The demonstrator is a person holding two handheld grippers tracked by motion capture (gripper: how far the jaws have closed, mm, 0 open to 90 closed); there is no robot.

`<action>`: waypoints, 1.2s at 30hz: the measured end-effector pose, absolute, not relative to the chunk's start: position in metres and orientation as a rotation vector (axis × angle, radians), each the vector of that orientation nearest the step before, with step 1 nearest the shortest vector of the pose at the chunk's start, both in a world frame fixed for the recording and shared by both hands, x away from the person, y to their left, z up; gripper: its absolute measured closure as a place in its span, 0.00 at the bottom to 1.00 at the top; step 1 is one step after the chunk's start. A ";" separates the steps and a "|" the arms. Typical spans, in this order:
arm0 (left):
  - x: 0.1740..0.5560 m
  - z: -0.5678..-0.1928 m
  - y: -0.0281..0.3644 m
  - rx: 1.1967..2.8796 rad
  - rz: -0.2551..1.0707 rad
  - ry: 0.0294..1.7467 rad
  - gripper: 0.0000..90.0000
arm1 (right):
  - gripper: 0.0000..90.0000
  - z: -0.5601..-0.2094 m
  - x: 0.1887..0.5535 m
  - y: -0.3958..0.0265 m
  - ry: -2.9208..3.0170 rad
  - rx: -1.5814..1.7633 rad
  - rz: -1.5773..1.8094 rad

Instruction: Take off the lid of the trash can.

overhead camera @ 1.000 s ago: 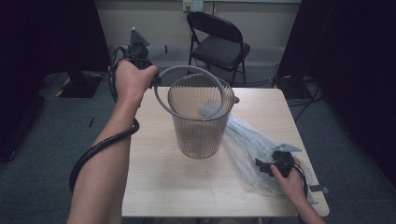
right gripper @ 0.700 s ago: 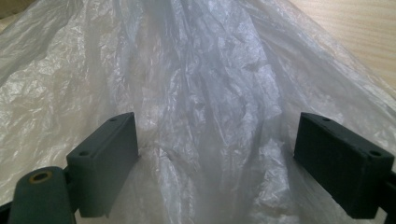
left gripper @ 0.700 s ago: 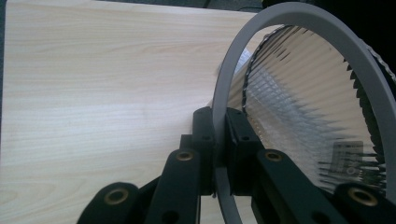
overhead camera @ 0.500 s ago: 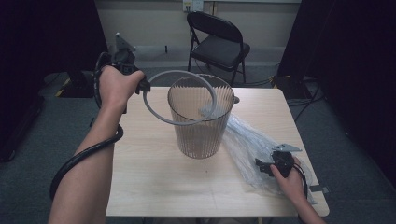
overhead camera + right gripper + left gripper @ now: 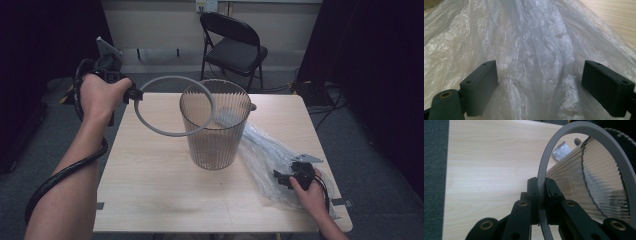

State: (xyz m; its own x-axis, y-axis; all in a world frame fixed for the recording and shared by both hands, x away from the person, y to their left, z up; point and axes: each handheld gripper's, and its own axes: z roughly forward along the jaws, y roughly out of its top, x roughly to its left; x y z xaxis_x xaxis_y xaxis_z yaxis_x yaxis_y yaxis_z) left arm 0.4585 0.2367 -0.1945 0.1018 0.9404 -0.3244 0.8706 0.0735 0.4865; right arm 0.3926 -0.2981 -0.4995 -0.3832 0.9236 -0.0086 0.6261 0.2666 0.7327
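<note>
Grey plastic, the ring (image 5: 172, 105) hung tilted in the air beside the rim of the ribbed translucent bin (image 5: 216, 126), pinched at its edge by the left gripper (image 5: 134, 93). The bin stood on the wooden table (image 5: 150, 175). The right gripper (image 5: 280, 179), jaws spread, rested on the clear plastic bag (image 5: 265, 155) lying by the bin.

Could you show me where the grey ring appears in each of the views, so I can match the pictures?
High view: grey ring upper left of centre, held by the left gripper, its far side overlapping the bin's rim.
Left gripper view: ring arcs up from between the jaws toward the top right.
Right gripper view: crumpled plastic bag between open jaws.
Shared landmark: the ribbed bin, also.
</note>
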 end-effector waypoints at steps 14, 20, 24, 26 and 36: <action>0.439 -0.196 0.272 1.773 0.157 1.804 0.93 | 0.14 -0.500 0.393 -0.298 2.105 1.399 0.910; 0.428 -0.193 0.293 1.743 0.173 1.819 0.93 | 0.14 -0.500 0.393 -0.298 2.105 1.399 0.910; 0.421 -0.195 0.304 1.732 0.178 1.836 0.93 | 0.14 -0.500 0.393 -0.298 2.105 1.396 0.911; 0.417 -0.197 0.310 1.719 0.179 1.840 0.93 | 0.14 -0.500 0.393 -0.298 2.105 1.396 0.911; 0.403 -0.221 0.331 1.684 0.174 1.880 0.93 | 0.14 -0.500 0.393 -0.298 2.104 1.398 0.911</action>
State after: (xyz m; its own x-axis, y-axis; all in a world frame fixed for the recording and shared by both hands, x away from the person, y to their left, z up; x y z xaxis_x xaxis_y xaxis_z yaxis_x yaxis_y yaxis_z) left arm 0.4026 0.3314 -0.2211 -0.0132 0.9391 -0.3434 0.8599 0.1859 0.4755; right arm 0.3929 -0.2981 -0.4996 -0.3834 0.9235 -0.0101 0.6242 0.2672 0.7342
